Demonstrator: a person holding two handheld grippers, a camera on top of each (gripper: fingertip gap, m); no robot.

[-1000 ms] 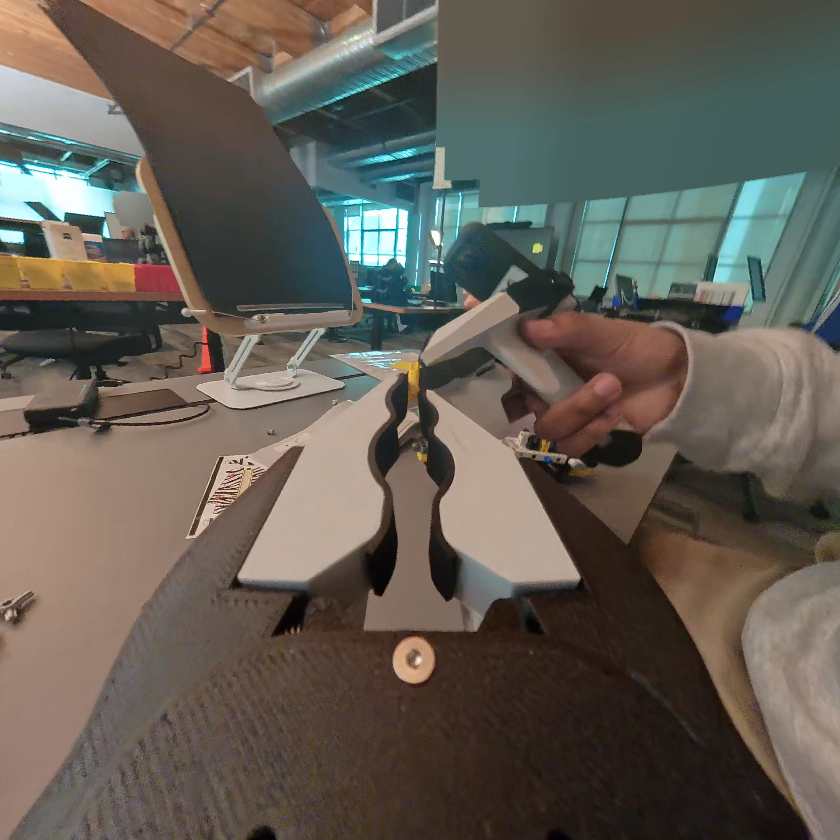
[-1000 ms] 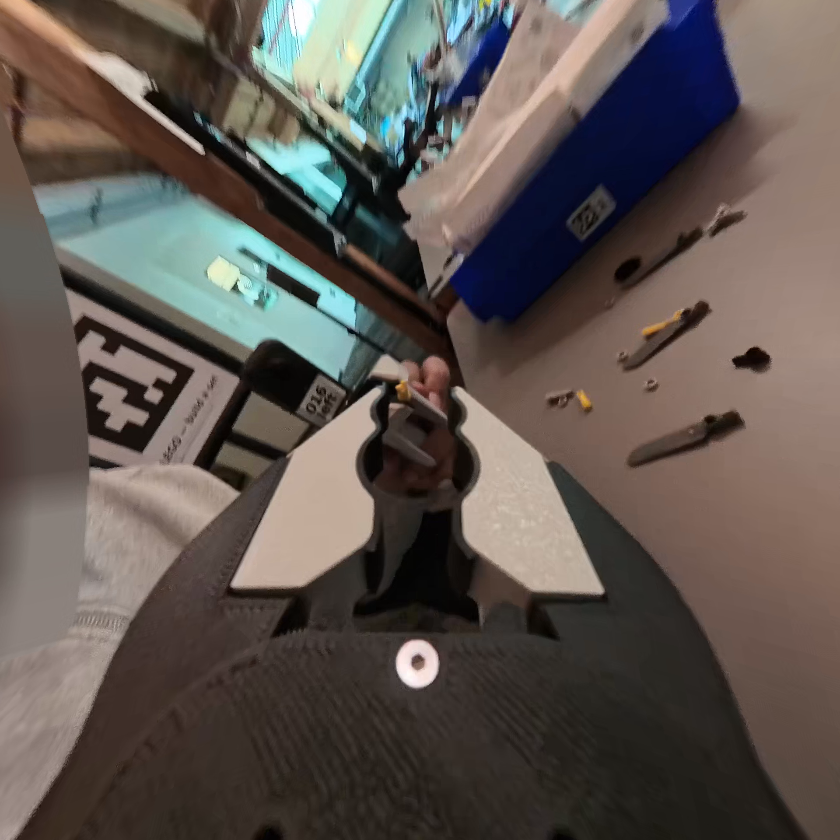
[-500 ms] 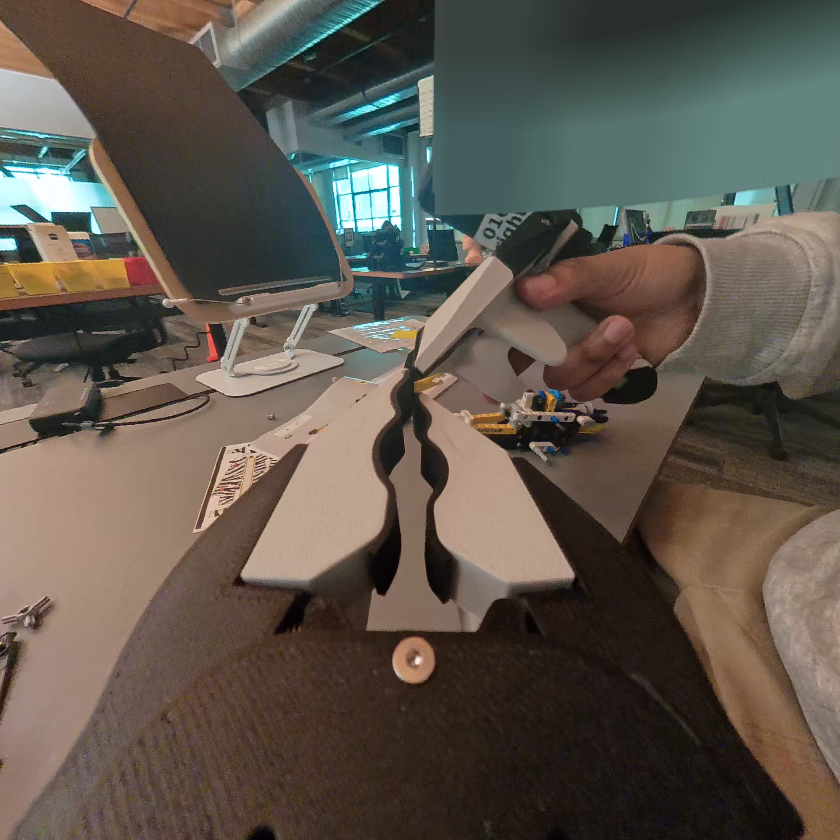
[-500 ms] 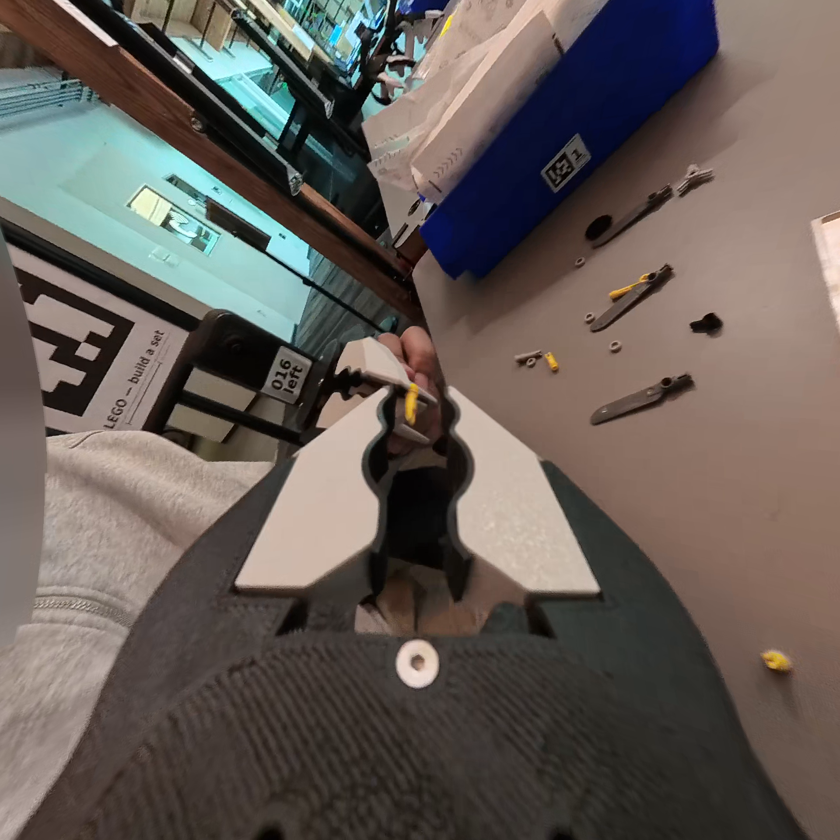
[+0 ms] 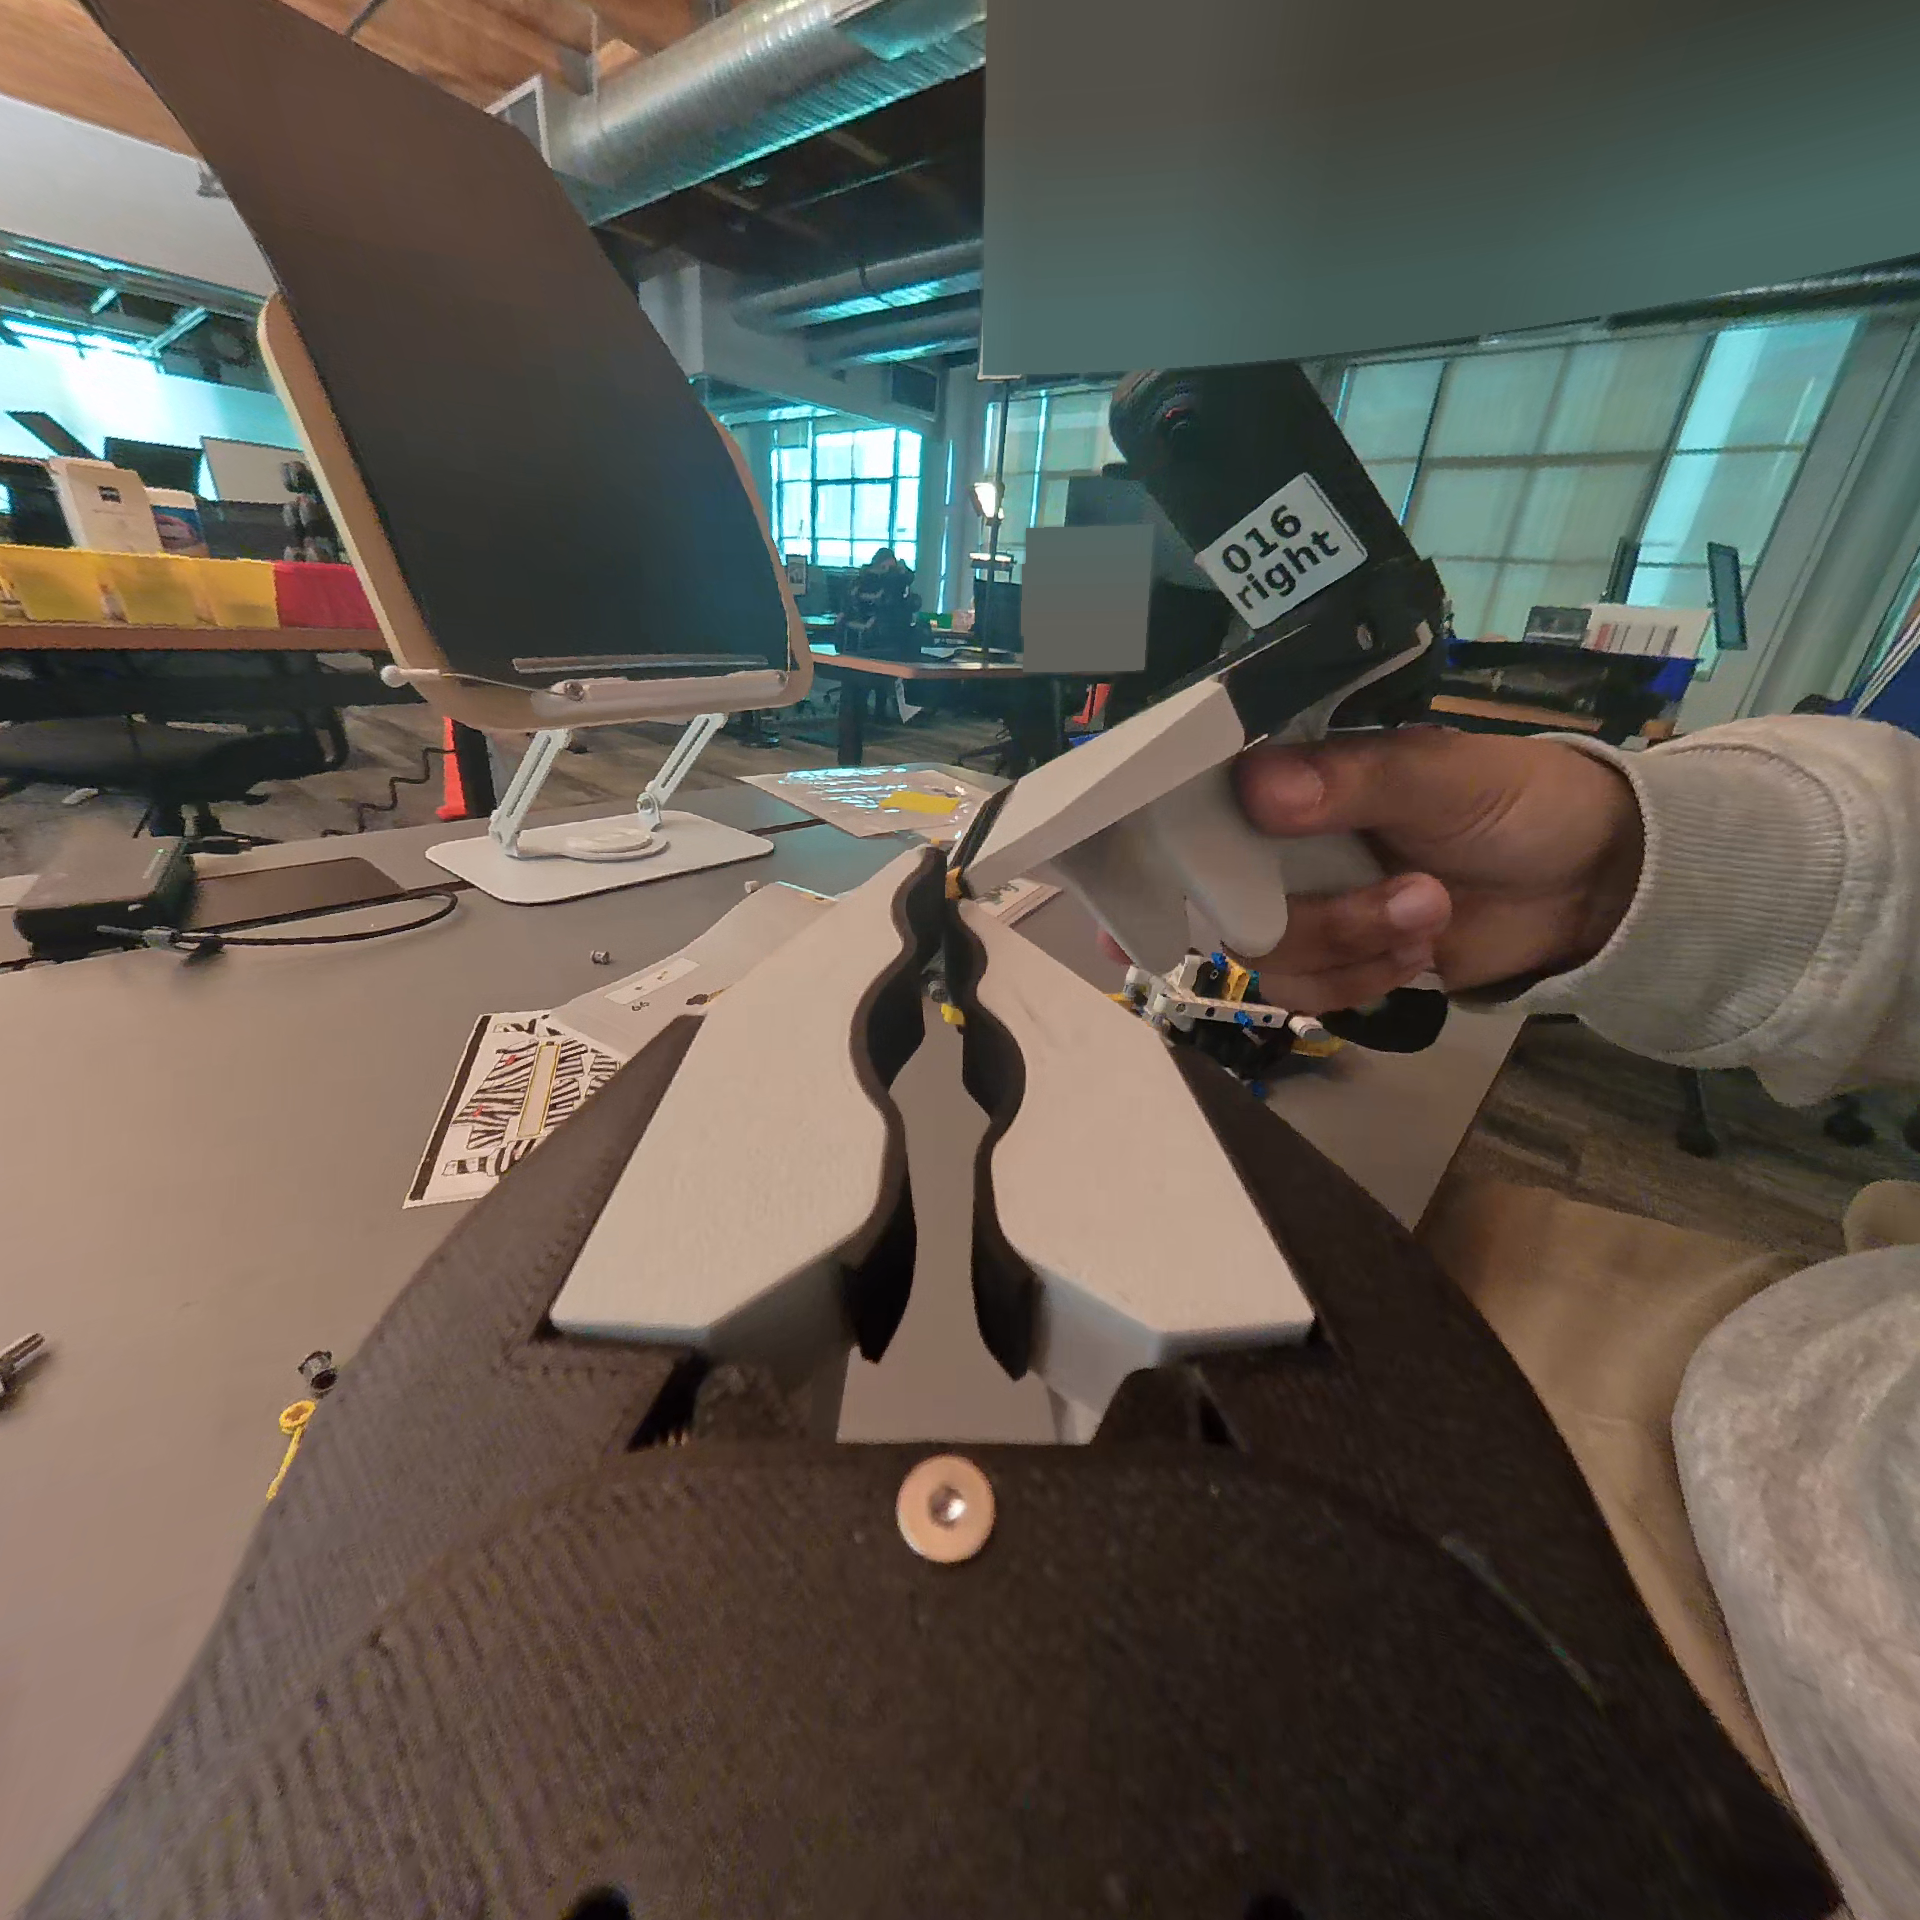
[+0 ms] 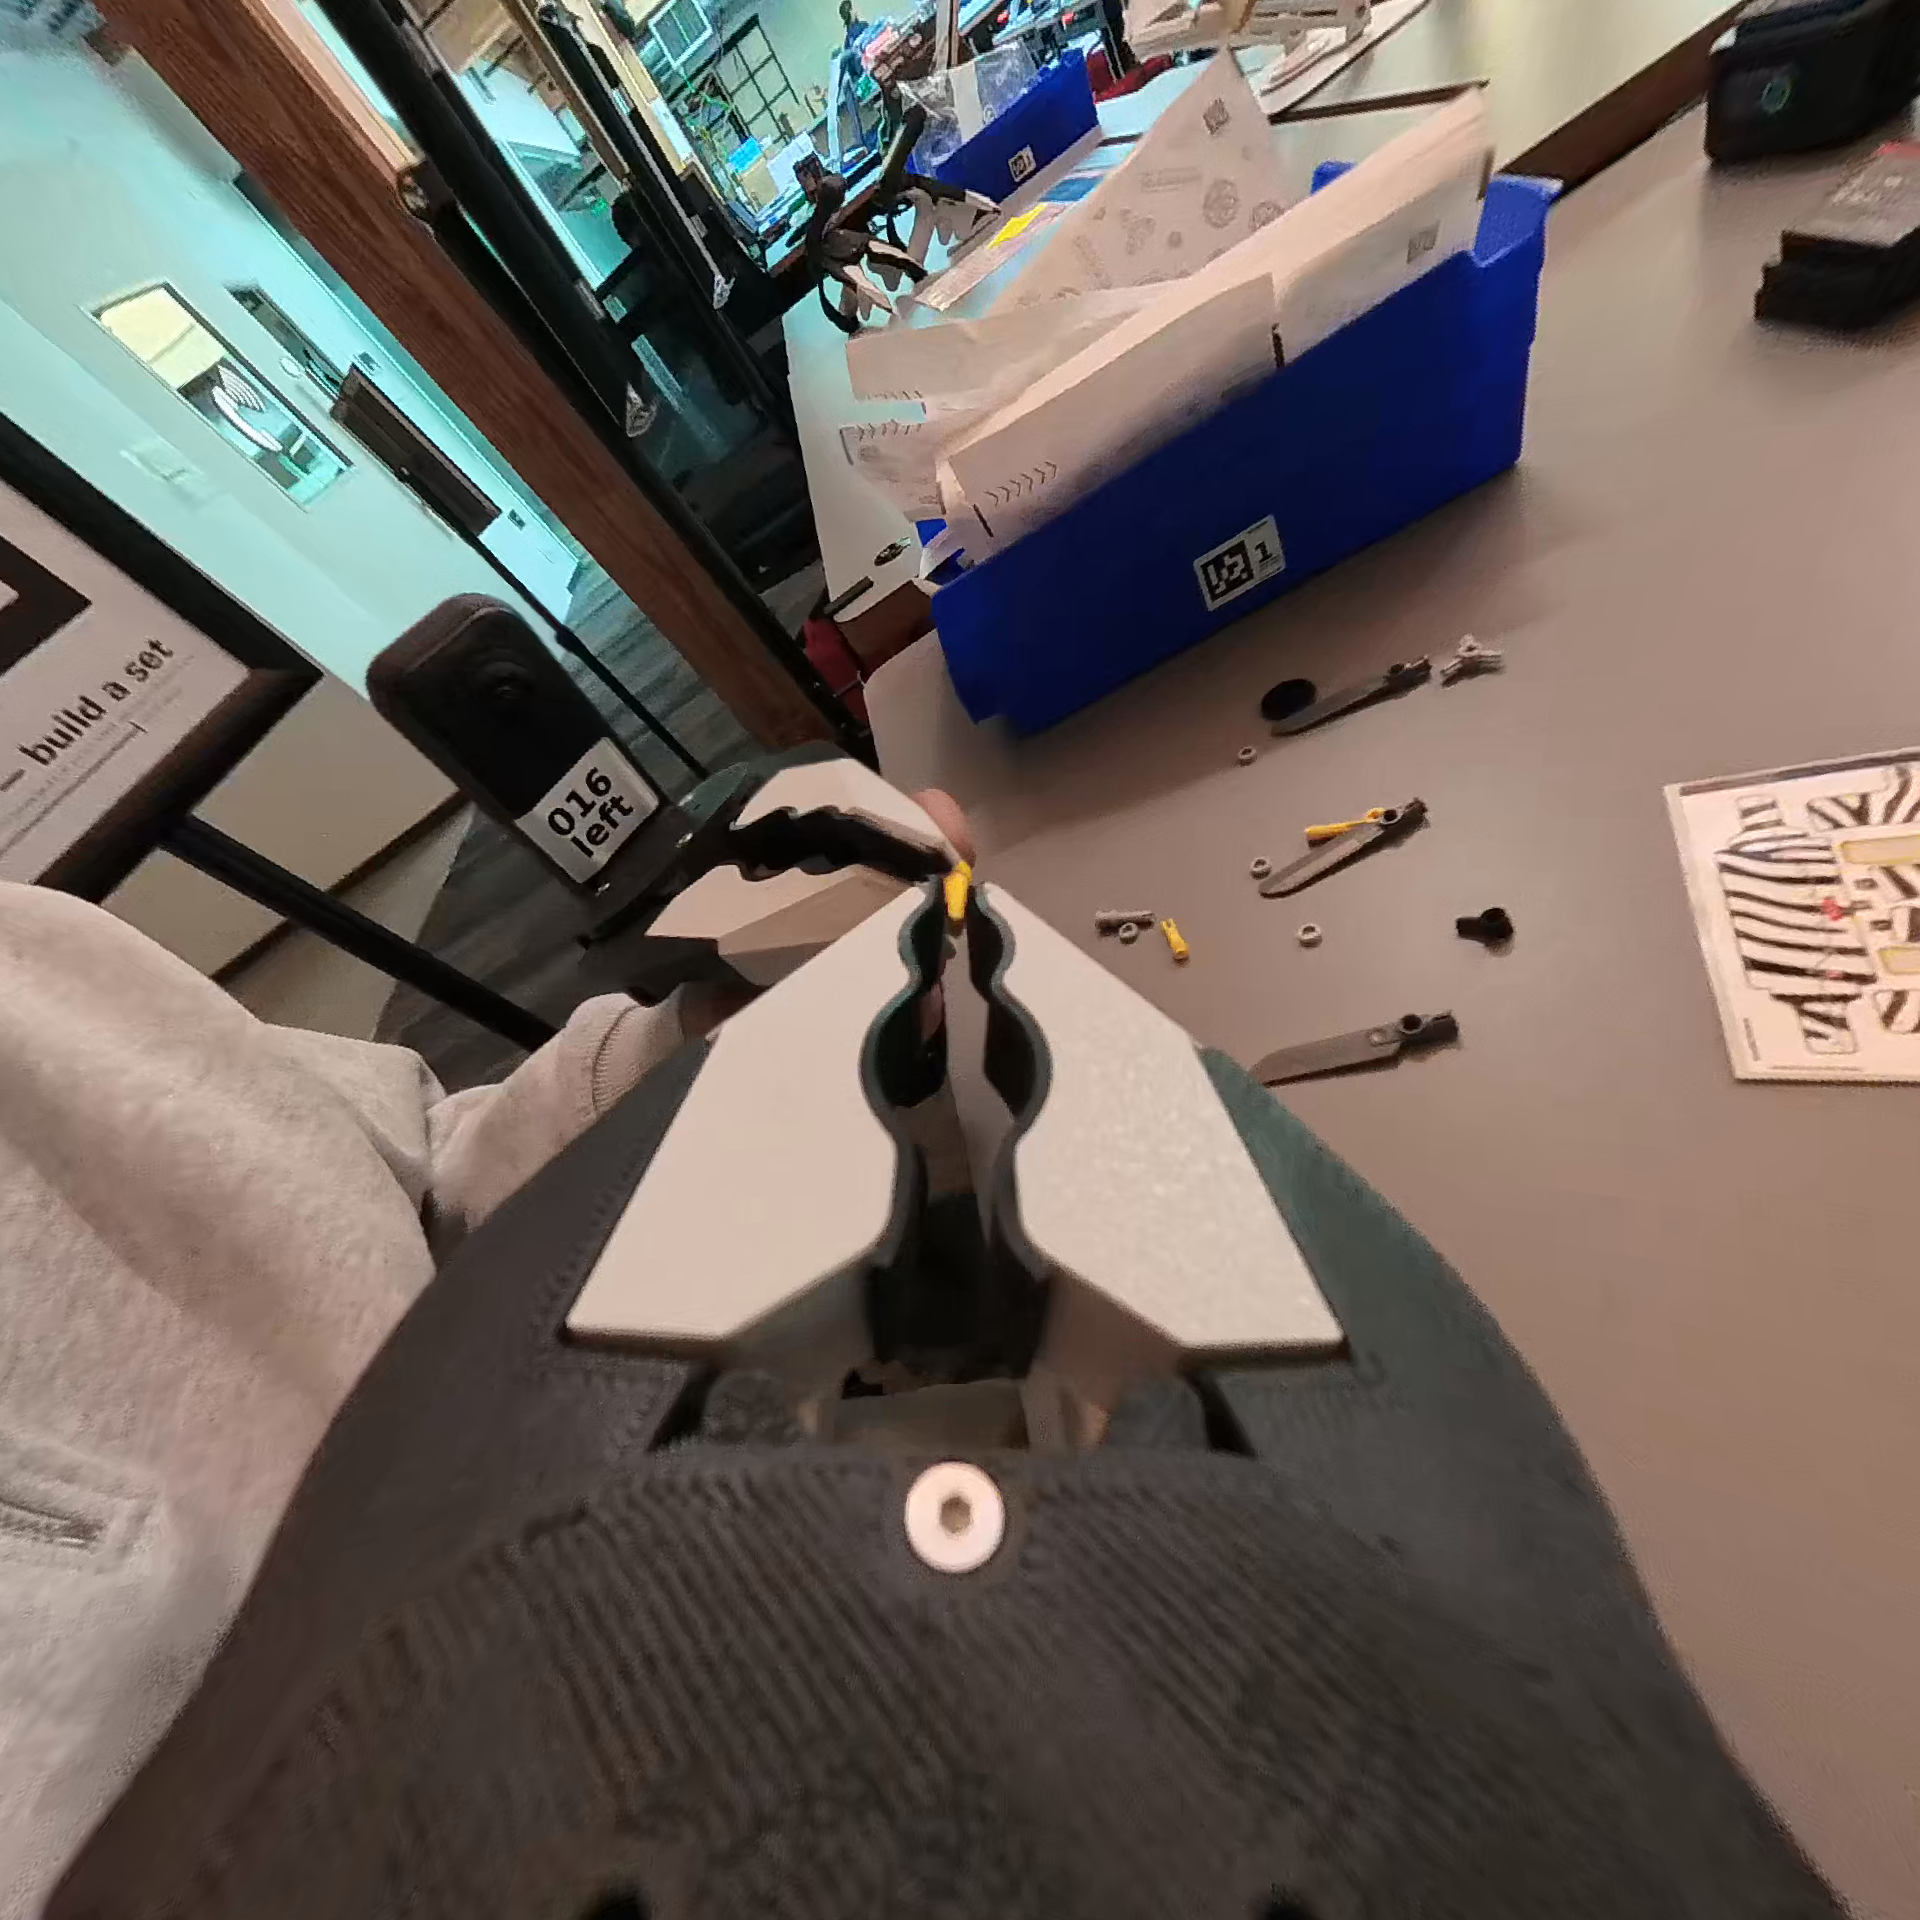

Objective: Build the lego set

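Note:
A small yellow pin (image 6: pixel 955 896) sits between the tips of both grippers, held above the grey table (image 6: pixel 1558 1299). My right gripper (image 6: pixel 956 906) is closed on it. My left gripper (image 5: pixel 943 891) is nearly closed, and its tips meet the pin's end (image 5: pixel 951 883). The left gripper also shows in the right wrist view (image 6: pixel 935 864), and the right gripper in the left wrist view (image 5: pixel 971 862). A partly built white, black and yellow lego model (image 5: pixel 1216 997) lies on the table under the person's right hand (image 5: pixel 1434 862).
Loose parts lie on the table: grey blade pieces (image 6: pixel 1340 857) (image 6: pixel 1351 1044), a black piece (image 6: pixel 1486 923) and a small yellow pin (image 6: pixel 1174 940). A striped sticker sheet (image 6: pixel 1808 914), a blue bin of papers (image 6: pixel 1247 540) and a tablet on a stand (image 5: pixel 540 468) stand around. The grippers are tip to tip, or close to it.
The right gripper's fingers were open around the pin at the left gripper's tip. They have closed on it. Both grippers have shifted and turned slightly.

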